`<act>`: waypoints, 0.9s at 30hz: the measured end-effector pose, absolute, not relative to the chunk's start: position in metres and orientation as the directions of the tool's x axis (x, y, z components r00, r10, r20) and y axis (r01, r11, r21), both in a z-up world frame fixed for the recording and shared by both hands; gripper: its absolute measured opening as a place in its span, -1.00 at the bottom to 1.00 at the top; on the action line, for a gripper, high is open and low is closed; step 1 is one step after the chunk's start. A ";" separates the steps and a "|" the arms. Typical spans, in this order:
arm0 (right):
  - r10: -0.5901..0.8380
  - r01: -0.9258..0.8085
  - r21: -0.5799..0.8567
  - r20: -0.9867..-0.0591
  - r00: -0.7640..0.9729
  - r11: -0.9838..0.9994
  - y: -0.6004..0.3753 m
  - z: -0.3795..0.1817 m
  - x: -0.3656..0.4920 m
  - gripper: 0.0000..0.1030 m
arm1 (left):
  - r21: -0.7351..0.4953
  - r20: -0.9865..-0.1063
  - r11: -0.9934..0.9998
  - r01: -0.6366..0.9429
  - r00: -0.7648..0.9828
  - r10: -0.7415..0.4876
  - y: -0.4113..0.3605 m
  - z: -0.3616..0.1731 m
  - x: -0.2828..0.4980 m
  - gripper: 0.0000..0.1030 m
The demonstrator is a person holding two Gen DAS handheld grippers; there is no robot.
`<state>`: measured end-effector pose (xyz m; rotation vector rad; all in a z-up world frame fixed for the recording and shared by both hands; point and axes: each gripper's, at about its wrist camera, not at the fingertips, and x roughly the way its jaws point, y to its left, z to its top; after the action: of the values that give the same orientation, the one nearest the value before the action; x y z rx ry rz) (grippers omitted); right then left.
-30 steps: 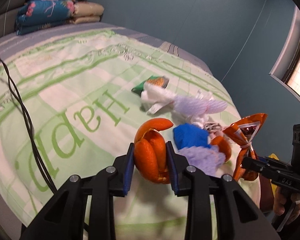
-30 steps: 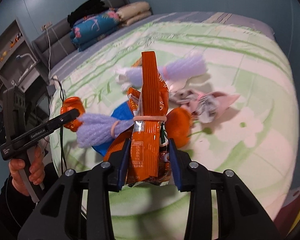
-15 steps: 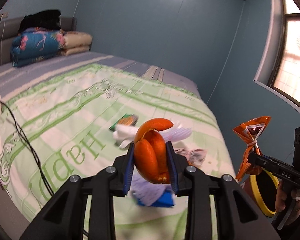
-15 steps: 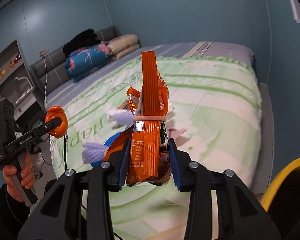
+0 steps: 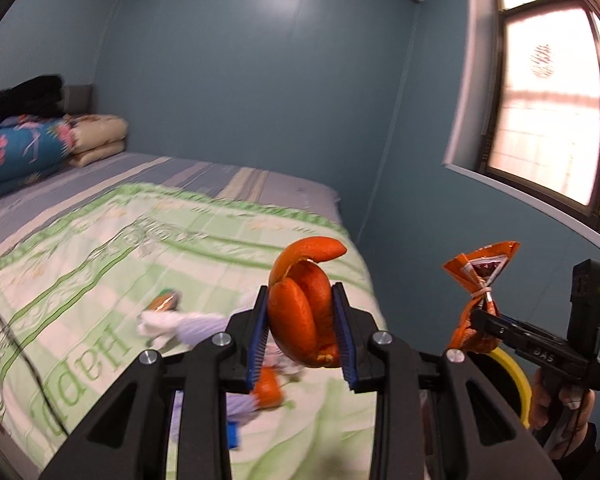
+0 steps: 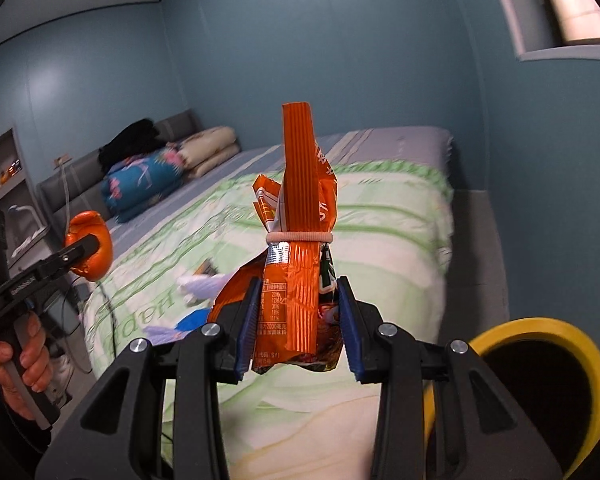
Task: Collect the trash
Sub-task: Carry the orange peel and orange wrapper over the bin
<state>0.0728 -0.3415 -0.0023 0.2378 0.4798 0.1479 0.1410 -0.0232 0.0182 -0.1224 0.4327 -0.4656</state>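
Holding an orange peel (image 5: 302,316) in my left gripper (image 5: 300,332), I can see its blue pads pinching the curled rind from both sides, one tip of the peel arching up over the top. My right gripper (image 6: 296,320) is clamped on an orange snack bag (image 6: 298,240) — the bag stands upright between the pads, cinched at its waist by a pale elastic band (image 6: 300,237). Both loads are up in the air, clear of the bed (image 5: 100,248).

From the left wrist view the right gripper shows at the right edge, the snack bag fanned out above it and a hand (image 5: 556,408) on its grip. Just behind and below it curves the yellow rim of a bin (image 5: 514,376). In the right wrist view that bin (image 6: 540,326) sits at the lower right, its dark mouth open, beside the foot of the bed.

More trash lies on the green-and-white bedspread below: a lilac foam net with white paper (image 5: 180,324), a small green-and-orange wrapper (image 5: 166,302), another piece of orange peel (image 5: 268,392) and something blue (image 5: 232,440) — all blurred. Folded quilts (image 5: 24,152) are stacked at the far end of the bed, and a black cable (image 5: 32,372) trails across its near edge.
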 end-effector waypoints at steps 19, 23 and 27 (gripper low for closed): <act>-0.179 0.255 0.156 -0.387 0.904 0.954 -0.434 0.003 0.013 -0.31 | -0.158 -0.398 0.758 0.633 0.662 -0.635 -0.179 0.030 0.130 -0.45; -0.224 0.301 0.147 -0.391 0.893 0.942 -0.448 -0.001 0.007 -0.31 | -0.176 -0.416 0.725 0.666 0.618 -0.667 -0.203 0.023 0.130 -0.45; -0.258 0.339 0.146 -0.401 0.879 0.929 -0.460 -0.006 0.002 -0.31 | -0.173 -0.440 0.704 0.688 0.586 -0.681 -0.224 0.014 0.126 -0.45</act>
<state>0.0025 -0.4597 -0.0064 0.2154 0.3864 -0.3140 0.1256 -0.2240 0.0139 0.0161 0.5056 -0.7981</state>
